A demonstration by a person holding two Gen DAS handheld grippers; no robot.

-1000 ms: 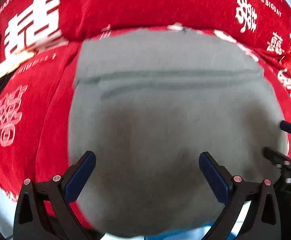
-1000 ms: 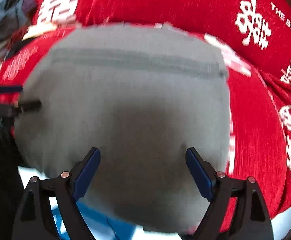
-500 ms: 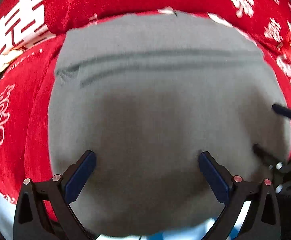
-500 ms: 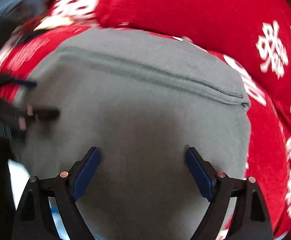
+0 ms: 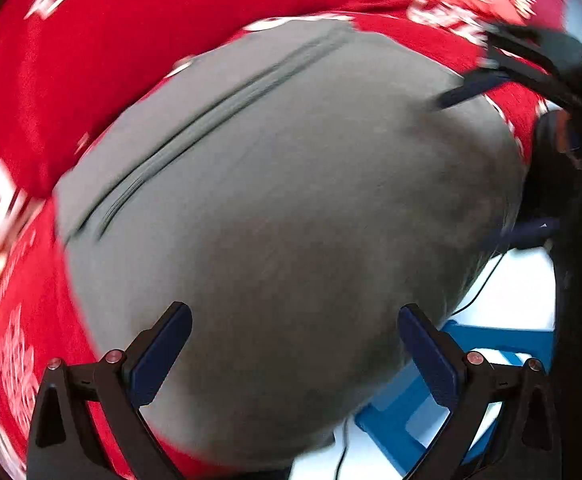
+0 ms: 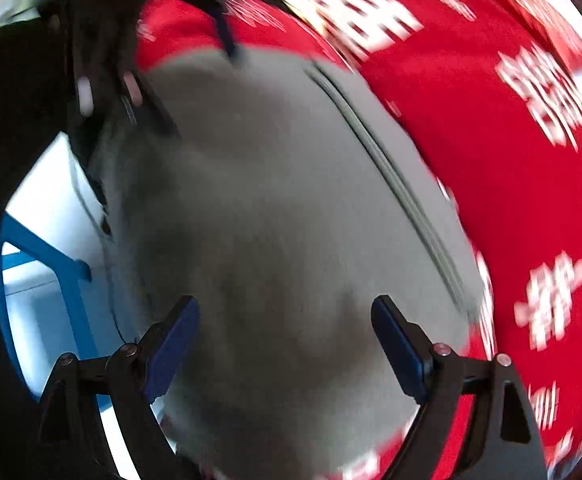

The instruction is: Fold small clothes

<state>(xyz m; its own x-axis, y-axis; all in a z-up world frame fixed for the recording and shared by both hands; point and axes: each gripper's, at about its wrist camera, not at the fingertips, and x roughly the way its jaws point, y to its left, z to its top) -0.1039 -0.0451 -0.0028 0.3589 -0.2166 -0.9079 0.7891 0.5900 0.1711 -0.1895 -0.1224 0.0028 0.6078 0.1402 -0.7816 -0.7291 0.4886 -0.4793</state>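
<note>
A grey folded garment lies flat on the red cloth with white characters; a stitched hem line crosses its far part. My left gripper hovers open and empty over its near edge. The garment also fills the right wrist view, where my right gripper hovers open and empty over it. The right gripper shows blurred at the upper right of the left wrist view, over the garment's right side. The left gripper shows blurred at the upper left of the right wrist view. Both views are motion-blurred.
The red cloth covers the surface around the garment. Beyond its near edge are a white floor, a blue frame and a thin black cable. The blue frame also shows in the right wrist view.
Both grippers have swung and tilted: the left view rotated so the hem slants up right, the right view so it slants down right. Both stay open. The garment lies as before.
</note>
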